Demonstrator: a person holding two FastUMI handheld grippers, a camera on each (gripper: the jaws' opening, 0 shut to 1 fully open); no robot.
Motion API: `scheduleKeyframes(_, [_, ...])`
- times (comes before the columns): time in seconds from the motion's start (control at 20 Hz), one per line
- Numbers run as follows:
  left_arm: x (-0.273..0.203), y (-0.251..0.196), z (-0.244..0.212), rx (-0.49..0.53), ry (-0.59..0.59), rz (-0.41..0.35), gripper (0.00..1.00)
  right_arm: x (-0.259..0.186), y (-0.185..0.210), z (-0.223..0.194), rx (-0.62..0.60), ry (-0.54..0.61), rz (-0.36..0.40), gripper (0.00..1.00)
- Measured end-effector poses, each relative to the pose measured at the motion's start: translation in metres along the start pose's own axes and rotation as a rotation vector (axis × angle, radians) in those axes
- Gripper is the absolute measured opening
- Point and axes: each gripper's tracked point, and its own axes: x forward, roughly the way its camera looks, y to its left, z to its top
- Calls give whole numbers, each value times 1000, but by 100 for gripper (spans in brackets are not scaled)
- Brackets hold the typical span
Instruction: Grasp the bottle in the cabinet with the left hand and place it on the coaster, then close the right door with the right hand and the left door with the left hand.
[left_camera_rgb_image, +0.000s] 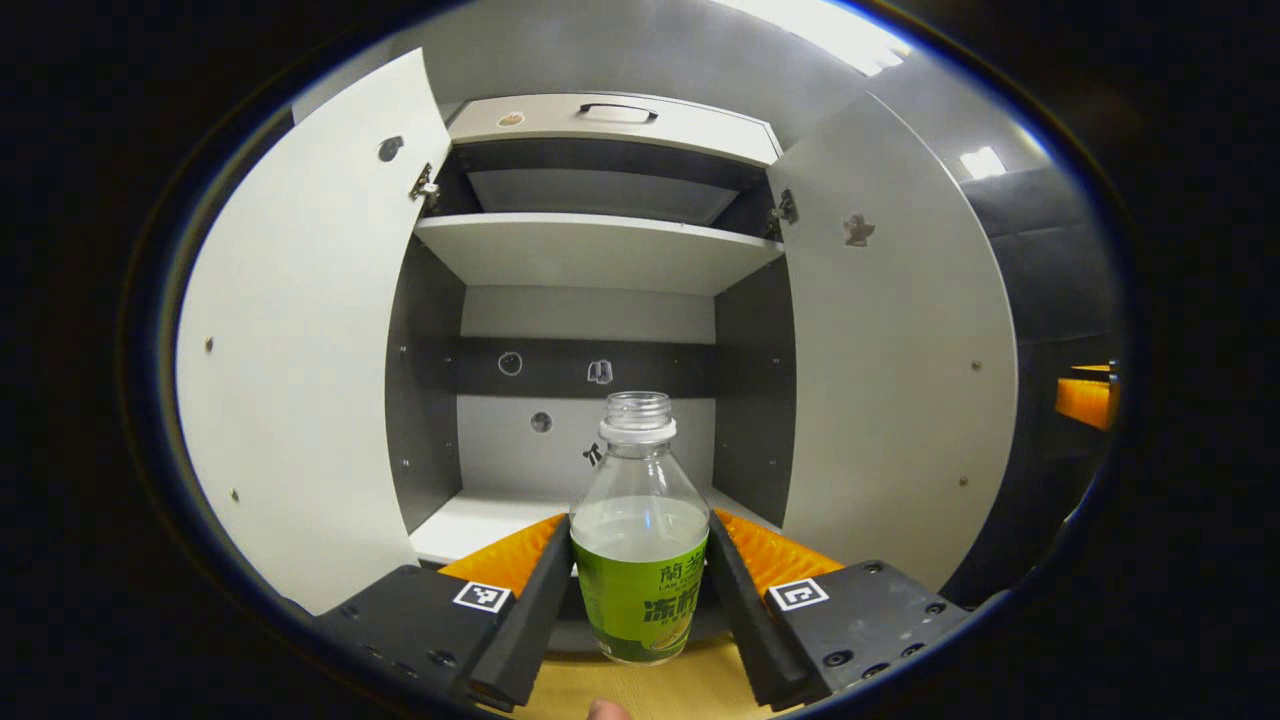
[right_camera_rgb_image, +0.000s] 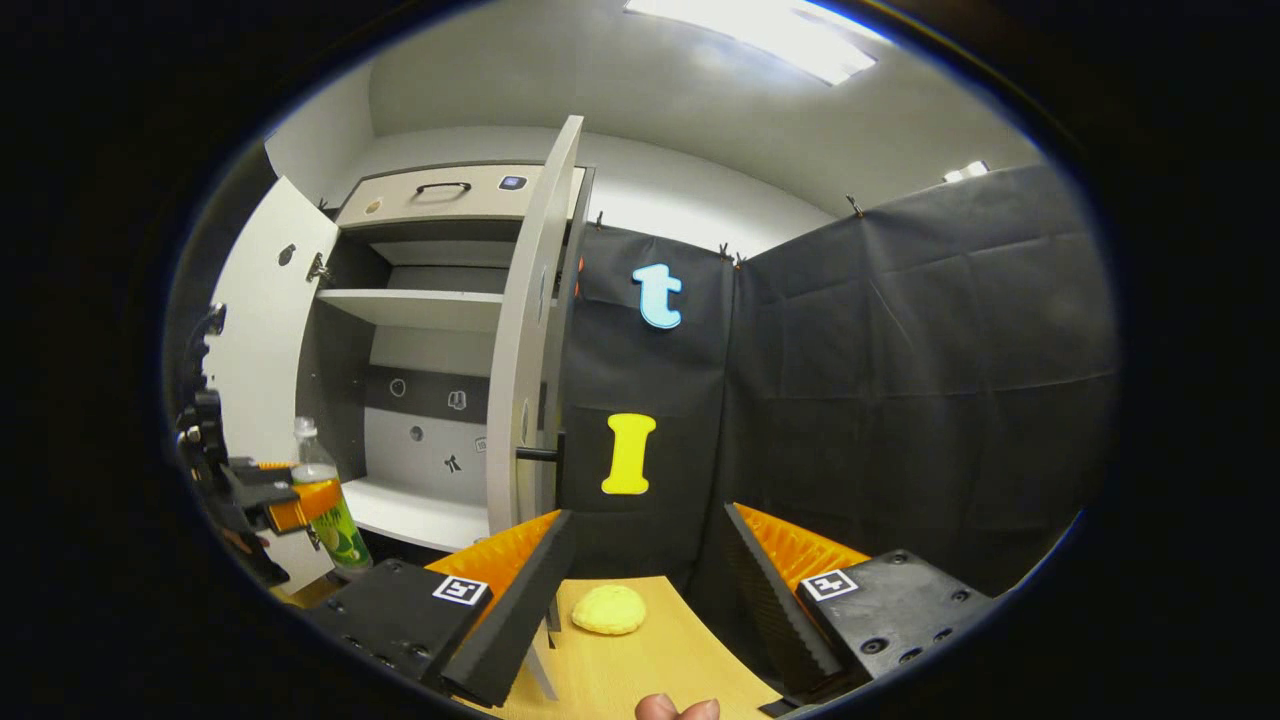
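The bottle (left_camera_rgb_image: 640, 530) is clear plastic with no cap, a ribbed neck, pale liquid up to the shoulder and a green label round its lower half. In the left gripper view it stands upright at 6 o'clock, in front of the cabinet (left_camera_rgb_image: 590, 250), over the table (left_camera_rgb_image: 640, 690). The left gripper (left_camera_rgb_image: 640, 580) is closed on it, one finger pressing each side of the label. Whether its base touches the table is hard to say; the fingers hide that edge.

Both doors stand wide: left door (left_camera_rgb_image: 300, 350) at 9 o'clock, right door (left_camera_rgb_image: 900, 350) at 3 o'clock.

The right gripper (right_camera_rgb_image: 640, 590) hangs spread and empty, a yellow coaster (right_camera_rgb_image: 608, 609) on the table between its fingers. At 9 o'clock in the right gripper view the bottle is partly hidden by the left gripper.
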Motion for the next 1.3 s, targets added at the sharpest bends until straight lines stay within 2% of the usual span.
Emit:
scheduleKeyframes(0.25, [-46,-6,-68,-49,18,1,79,-1,3,8,2,-63,19,97])
scheduleKeyframes(0.4, [-70,-13,-114,-29,54,4,79,1,0,2,-5,-46,18,97])
scheduleKeyframes(0.6, [-90,-37,-164,-7,73,-65,79,2,-4,4,0,-58,19,98])
scheduleKeyframes(0.85, [-100,-45,-210,-52,102,-67,81,1,-16,5,-5,-60,7,97])
scheduleKeyframes(1.1, [-106,-45,-259,0,145,-94,81,7,-28,-1,-79,-59,-5,97])
scheduleKeyframes(1.3, [-107,-46,-286,5,160,-102,81,15,-29,-7,-34,-24,-6,97])
